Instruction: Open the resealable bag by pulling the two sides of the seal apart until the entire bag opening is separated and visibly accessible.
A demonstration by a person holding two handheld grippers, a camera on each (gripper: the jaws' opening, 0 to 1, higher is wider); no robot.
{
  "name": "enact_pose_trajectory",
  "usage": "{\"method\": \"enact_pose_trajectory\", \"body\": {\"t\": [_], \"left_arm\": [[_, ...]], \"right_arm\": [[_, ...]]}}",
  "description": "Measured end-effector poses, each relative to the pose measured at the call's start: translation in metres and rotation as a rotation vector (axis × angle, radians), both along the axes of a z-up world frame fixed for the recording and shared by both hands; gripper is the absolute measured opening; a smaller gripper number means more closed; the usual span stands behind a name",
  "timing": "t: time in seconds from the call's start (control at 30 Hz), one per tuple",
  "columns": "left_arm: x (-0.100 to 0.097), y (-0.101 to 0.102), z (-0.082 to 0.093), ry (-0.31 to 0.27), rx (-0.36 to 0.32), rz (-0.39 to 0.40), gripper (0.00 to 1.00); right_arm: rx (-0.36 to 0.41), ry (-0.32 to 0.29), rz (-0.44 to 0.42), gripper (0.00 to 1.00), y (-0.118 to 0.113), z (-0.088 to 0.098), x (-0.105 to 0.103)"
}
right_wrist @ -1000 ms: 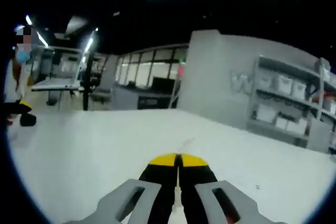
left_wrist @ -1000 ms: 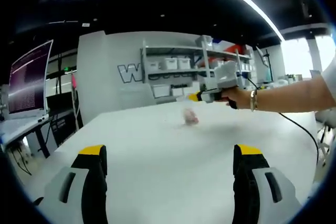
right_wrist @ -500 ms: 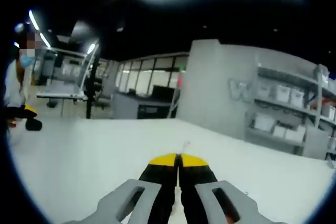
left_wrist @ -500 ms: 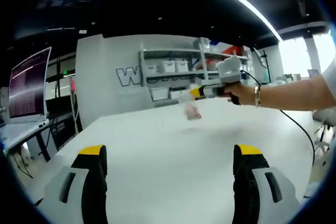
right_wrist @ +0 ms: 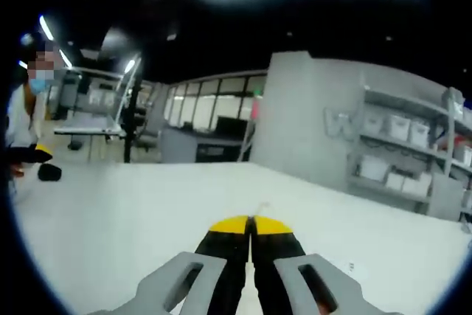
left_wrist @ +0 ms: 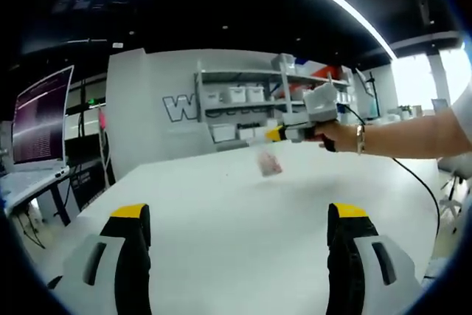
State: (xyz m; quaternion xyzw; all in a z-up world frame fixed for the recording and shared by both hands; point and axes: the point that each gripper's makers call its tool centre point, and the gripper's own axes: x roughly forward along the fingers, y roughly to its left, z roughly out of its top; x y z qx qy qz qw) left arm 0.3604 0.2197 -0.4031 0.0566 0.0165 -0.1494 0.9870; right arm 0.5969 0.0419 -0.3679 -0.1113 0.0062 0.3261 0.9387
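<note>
White table lies under the left gripper, jaws spread wide, while the right gripper pinches the bag above it.

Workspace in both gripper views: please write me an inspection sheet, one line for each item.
Surface: white table, bare where it shows.
Job's things: small bag hanging from right hand-held gripper, above the table; seal state too blurred to tell.
Clutter: nothing seen.
Grippers: left hand-held gripper open, holding nothing; right one shut on bag.
Cables: black cable under the person's arm.
Surroundings: shelves with bins, monitor.
</note>
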Motion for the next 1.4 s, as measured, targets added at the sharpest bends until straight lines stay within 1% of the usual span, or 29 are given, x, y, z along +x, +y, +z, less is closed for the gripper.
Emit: {"method": "enact_pose_trajectory", "body": {"t": [0.1,0.3,0.47,0.63,0.67,0.87,0.93,1.1,1.4], "left_arm": [[0.001,0.0,-0.002,0.004,0.0,-0.002,0.97],[0.002,0.002,-0.004,0.012,-0.005,-0.002,0.97],[0.0,0.004,-0.002,-0.005,-0.011,0.0,0.97],[0.0,0.003,-0.005,0.006,-0.009,-0.005,0.97],[0.0,0.003,-0.005,0.006,-0.009,-0.006,0.97],[0.0,0.004,-0.004,0.006,0.0,-0.001,0.97],[0.0,0.004,-0.003,0.004,0.001,-0.001,0.97],[0.001,0.001,0.0,-0.001,0.001,-0.005,0.97],[-0.001,-0.002,0.0,-0.001,0.002,-0.007,0.97]], "right_arm": [[0.011,0.003,-0.006,0.0,0.0,0.0,-0.001],[0.024,0.012,0.001,0.0,0.007,-0.003,-0.005],[0.041,0.009,0.012,0.0,0.014,-0.002,-0.015],[0.037,0.013,0.014,0.0,0.016,-0.006,-0.021],[0.035,0.016,0.013,0.0,0.015,-0.007,-0.013],[0.043,0.017,0.012,0.0,0.012,-0.005,-0.017],[0.044,0.014,0.013,0.0,0.011,-0.002,-0.01],[0.044,0.009,0.018,0.0,0.011,0.001,-0.011],[0.041,0.01,0.022,0.0,0.006,0.0,-0.015]]}}
